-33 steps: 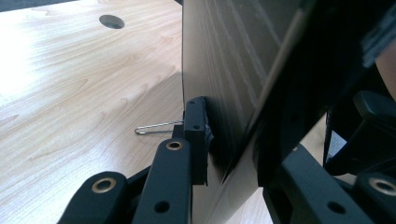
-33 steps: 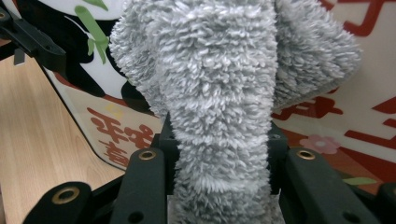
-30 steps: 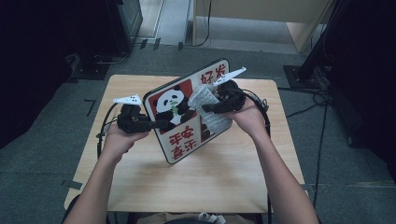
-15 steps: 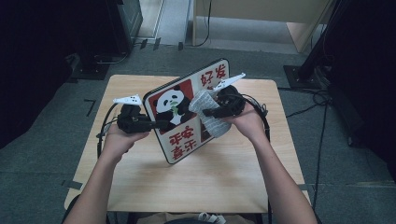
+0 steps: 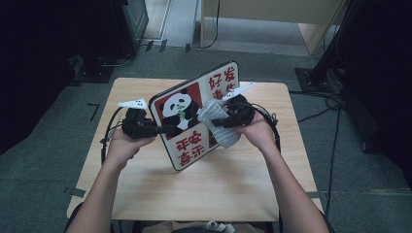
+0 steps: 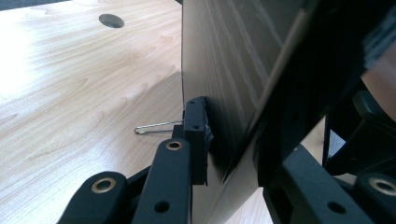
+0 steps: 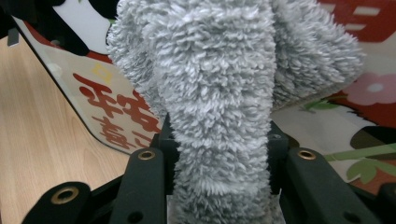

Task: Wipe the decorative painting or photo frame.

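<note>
Lower now: right gripper [image 5: 218,121] w/ one grey cloth [image 7: 219,93] pinched; left gripper [image 5: 167,130] fingers clamp, seemingly, one panda board [image 5: 194,116].

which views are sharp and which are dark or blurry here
High view: table evenly lit, floor around it very dark, panda board a little soft. Left gripper view: board's back close and blurred, right side in deep shadow, tabletop bright at far left. Right gripper view: grey cloth sharp, its fibres crisp.
</note>
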